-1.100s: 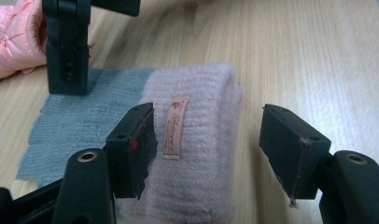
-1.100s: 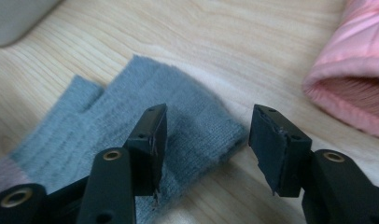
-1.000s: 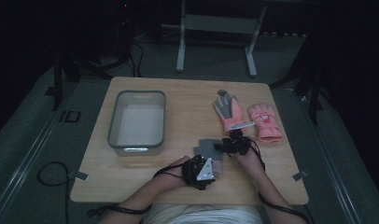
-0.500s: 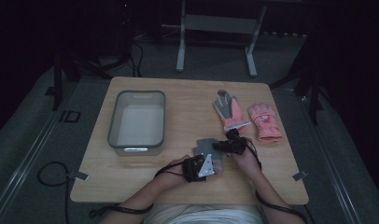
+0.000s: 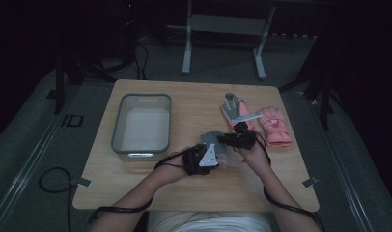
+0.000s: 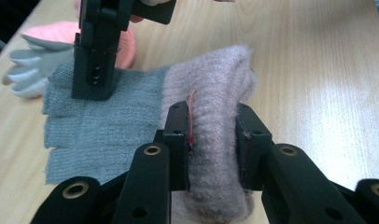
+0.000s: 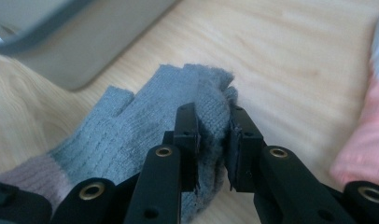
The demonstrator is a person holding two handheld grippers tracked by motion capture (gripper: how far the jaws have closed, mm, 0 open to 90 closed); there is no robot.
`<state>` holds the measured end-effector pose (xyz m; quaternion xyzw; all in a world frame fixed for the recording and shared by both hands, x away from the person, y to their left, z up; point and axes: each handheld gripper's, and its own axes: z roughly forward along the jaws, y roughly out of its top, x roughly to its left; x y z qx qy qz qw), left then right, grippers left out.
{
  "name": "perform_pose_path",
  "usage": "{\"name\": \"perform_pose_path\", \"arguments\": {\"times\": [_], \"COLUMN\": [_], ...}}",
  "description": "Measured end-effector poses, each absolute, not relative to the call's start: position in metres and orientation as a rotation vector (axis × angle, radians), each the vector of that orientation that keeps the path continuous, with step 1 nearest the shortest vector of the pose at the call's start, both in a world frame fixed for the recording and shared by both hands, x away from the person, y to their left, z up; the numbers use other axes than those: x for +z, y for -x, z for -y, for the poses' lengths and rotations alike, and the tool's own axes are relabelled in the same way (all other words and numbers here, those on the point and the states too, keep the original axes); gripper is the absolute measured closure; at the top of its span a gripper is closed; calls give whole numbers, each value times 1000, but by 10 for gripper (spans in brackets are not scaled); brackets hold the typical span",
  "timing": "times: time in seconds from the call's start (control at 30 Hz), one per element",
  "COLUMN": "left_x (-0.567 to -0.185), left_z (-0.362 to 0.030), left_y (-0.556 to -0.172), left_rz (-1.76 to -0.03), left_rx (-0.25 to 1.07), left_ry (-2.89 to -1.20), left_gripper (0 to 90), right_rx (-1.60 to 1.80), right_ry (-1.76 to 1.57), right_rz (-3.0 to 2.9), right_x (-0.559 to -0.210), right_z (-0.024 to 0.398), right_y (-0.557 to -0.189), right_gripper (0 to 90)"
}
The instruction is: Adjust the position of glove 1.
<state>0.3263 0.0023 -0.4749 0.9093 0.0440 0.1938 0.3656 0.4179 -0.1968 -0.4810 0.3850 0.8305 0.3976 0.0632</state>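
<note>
Already the grey knitted fingerless glove with a mauve ribbed cuff is clamped at both ends: the left gripper has its jaws closed on the cuff, the right gripper pinches the finger end. It hangs just above the tabletop, at 4 o'clock from the grey plastic bin; I judge that placing it in the bin remains.

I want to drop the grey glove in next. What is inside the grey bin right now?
The grey bin shows only its bare pale floor; its near wall hides a strip of that floor.
</note>
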Motion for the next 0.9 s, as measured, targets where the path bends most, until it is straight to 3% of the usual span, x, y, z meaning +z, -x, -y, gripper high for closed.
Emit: {"name": "perform_pose_path", "arguments": {"times": [0.3, 0.9], "left_x": [-442, -416], "left_z": [-19, -64], "left_y": [-335, -348], "left_rz": [-100, -142], "left_rx": [558, 632], "left_ry": [-2365, -2377], "left_gripper": [700, 701], "right_rx": [1246, 1293], "right_ry": [-1117, -1048], "right_rz": [-2482, -2495], "right_x": [-450, -415], "right_z": [179, 128], "right_y": [-428, -452], "right_gripper": [766, 766]}}
